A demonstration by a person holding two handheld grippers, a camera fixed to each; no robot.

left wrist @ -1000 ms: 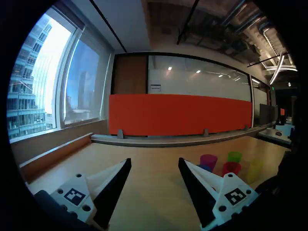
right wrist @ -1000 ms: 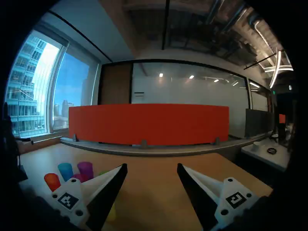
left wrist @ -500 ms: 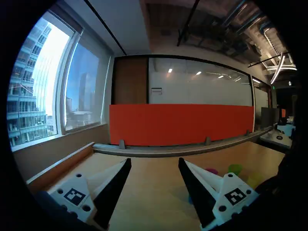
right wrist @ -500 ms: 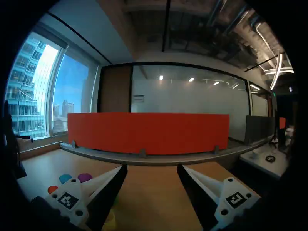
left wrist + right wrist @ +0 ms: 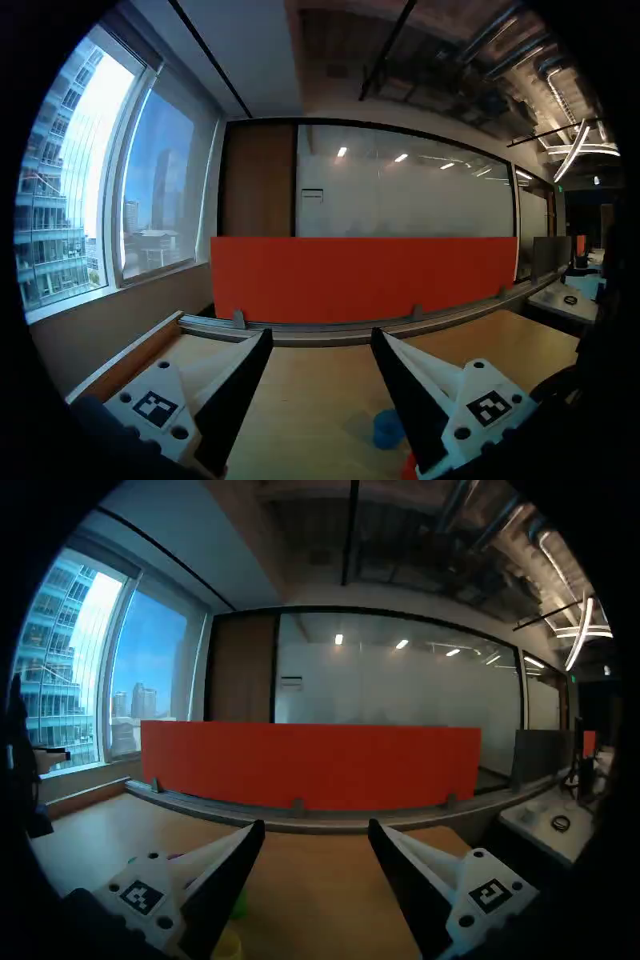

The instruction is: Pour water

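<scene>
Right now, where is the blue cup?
In the left gripper view the blue cup sits on the wooden table, low and right of centre, close beside the right-side finger of the left gripper.

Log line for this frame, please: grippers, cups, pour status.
left gripper: jaws open, empty | right gripper: jaws open, empty | blue cup: on wooden table, untouched | pour: not yet begun

Cup [image 5: 388, 428] on table [image 5: 320, 396], divider [image 5: 360, 276] behind it; window [image 5: 152, 200] at left
</scene>
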